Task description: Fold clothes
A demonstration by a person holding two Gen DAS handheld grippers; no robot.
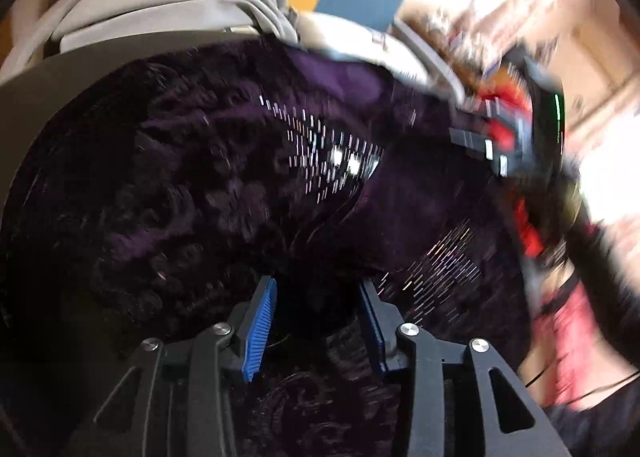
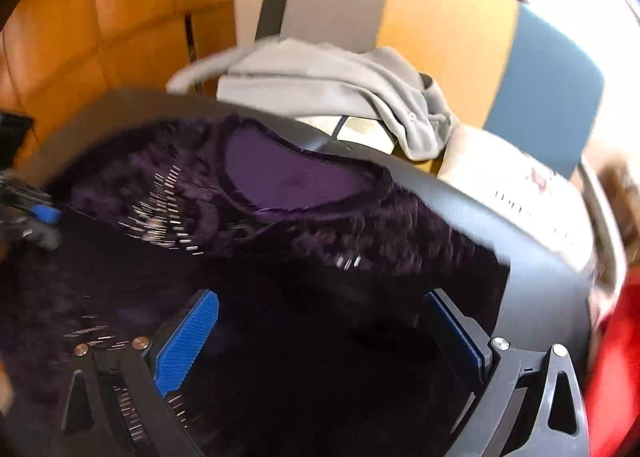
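**Both grippers free over the purple top**

Nearest the left gripper point(image 1: 316, 321), its blue fingers point(image 1: 259, 327) stand partly apart above dark velvet, pressing on nothing. The right gripper point(image 2: 320, 341) has its fingers wide apart, also holding nothing. The purple top point(image 2: 256, 225) lies spread on the dark desk point(image 2: 532, 229), its neckline toward the far edge, so its long axis seems to run from the grippers to the far side; the blur leaves this unsure. To fold well, I would lower each gripper onto an outer edge, pinch one layer only, and carry it level across the sequins point(image 1: 344, 157). Beyond lies a grey hoodie point(image 2: 340, 89) over a chair point(image 2: 548, 89).
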